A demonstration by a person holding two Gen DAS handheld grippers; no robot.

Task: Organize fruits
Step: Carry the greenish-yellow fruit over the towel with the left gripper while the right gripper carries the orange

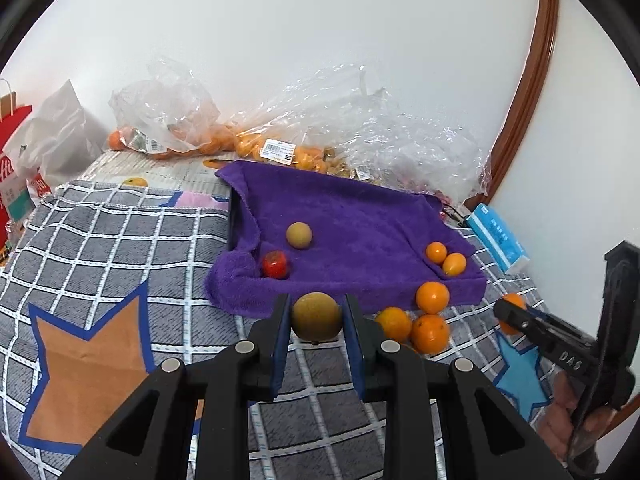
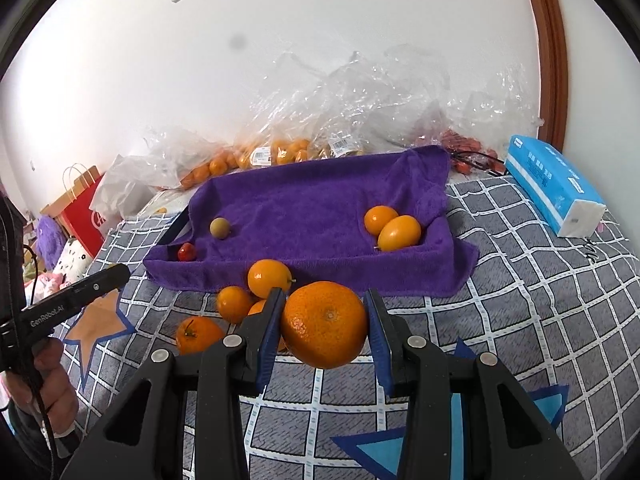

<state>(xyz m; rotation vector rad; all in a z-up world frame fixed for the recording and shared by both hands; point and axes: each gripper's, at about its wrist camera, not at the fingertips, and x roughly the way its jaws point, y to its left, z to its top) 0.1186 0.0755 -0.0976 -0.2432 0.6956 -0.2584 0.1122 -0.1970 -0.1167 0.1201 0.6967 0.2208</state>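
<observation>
left gripper (image 1: 316, 316) clamps a brown fruit (image 1: 316, 316), right gripper (image 2: 324, 324) a mandarin (image 2: 324, 324), both lifted for sorting onto the purple towel tray (image 2: 320, 200).

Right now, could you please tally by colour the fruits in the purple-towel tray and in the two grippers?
Orange: 3, namely two small orange fruits in the purple-towel tray and a mandarin in the right gripper
Brown: 2, namely a tray brown fruit and a held brown fruit in the left gripper
Red: 1, a red fruit
Total: 6
</observation>
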